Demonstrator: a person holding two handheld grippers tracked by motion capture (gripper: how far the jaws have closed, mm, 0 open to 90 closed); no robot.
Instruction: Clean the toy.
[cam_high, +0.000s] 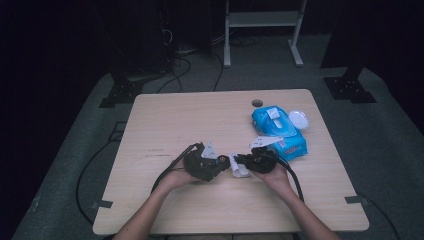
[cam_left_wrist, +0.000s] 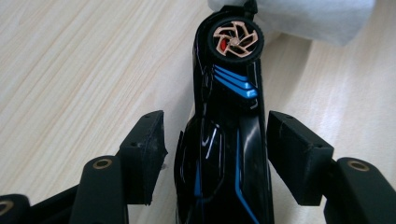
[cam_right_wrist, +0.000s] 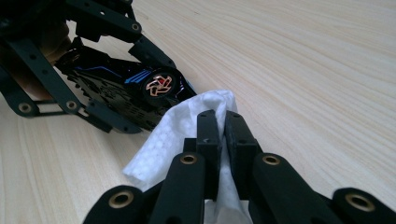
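The toy car (cam_left_wrist: 224, 135), black with blue stripes and a copper-coloured wheel, lies on its side on the worktop (cam_high: 170, 120) between the pads of the left gripper (cam_left_wrist: 217, 154). Its long axis runs straight out along that gripper's reach, wheel end farthest away. The left gripper's jaws stand apart, with a clear gap on either side of the car body; the pads do not press on it. The right gripper (cam_right_wrist: 222, 135) is clamped tight on a white wet wipe (cam_right_wrist: 175, 135), which bunches out ahead of its fingertips. In the right gripper view the wipe's leading fold sits just beside the car's wheel end, at or very near touching. In the high view both grippers meet near the front middle of the worktop, nose to nose. A blue wipes pack (cam_high: 277, 132) and a white lid (cam_high: 298, 119) lie beyond the right hand (cam_high: 277, 175). Judgement: wiping the car depends on the left gripper closing on it first.
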